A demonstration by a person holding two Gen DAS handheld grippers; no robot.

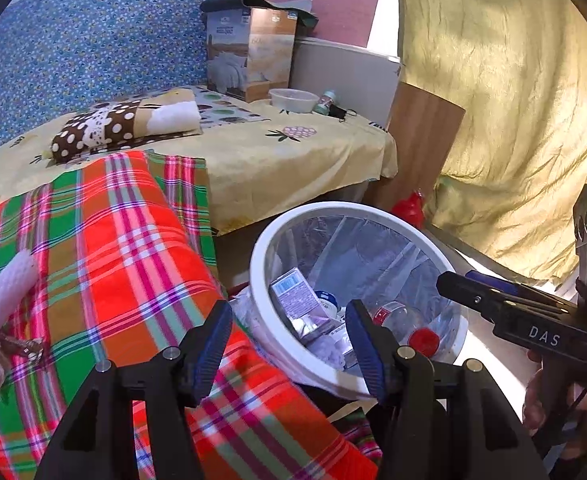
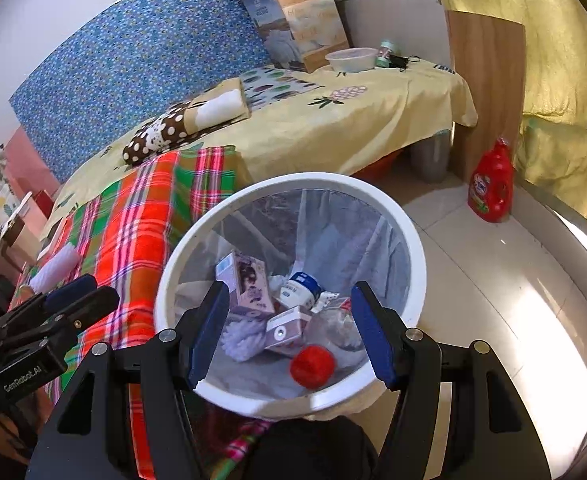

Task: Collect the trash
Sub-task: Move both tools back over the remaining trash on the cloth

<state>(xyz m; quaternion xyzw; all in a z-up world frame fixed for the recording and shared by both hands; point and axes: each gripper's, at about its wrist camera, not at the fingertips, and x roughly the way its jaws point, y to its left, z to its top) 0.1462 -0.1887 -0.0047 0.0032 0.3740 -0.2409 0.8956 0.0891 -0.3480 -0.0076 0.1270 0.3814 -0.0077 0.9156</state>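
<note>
A white trash bin (image 2: pixel 409 240) with a clear liner stands on the tiled floor just beside a bed. Inside lie small cartons (image 2: pixel 249 284), a white jar (image 2: pixel 299 290) and a clear bottle with a red cap (image 2: pixel 312 366). The right gripper (image 2: pixel 289 332) hangs over the bin, jaws spread and empty. The left gripper (image 1: pixel 289 346) is spread and empty too, over the bin's edge and a plaid blanket (image 1: pixel 113 240).
</note>
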